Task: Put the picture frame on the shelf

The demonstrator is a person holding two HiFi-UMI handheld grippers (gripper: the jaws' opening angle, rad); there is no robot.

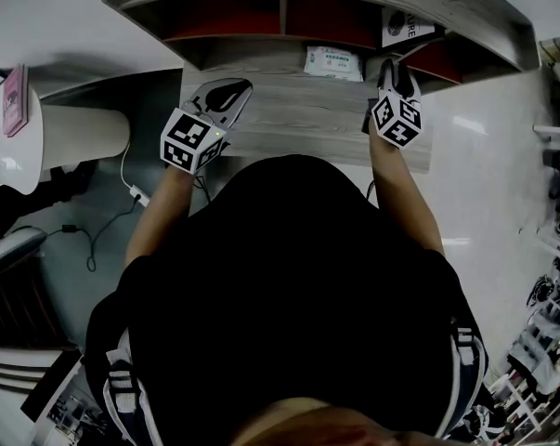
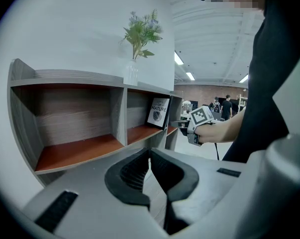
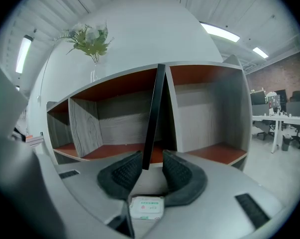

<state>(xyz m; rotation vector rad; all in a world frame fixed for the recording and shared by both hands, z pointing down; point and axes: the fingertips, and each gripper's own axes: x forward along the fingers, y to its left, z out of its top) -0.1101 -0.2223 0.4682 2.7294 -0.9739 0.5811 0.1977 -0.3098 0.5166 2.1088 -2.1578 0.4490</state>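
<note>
Jaws wide on right gripper, flanking picture frame edge; left gripper closed.

The picture frame stood edge-on between the fingers of the right gripper, inside the shelf beyond them, a wipes packet lying below them.

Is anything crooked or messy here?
Nothing is spilled or broken. The frame leans a little where it stands in the shelf, between the open jaws of the right gripper.
</note>
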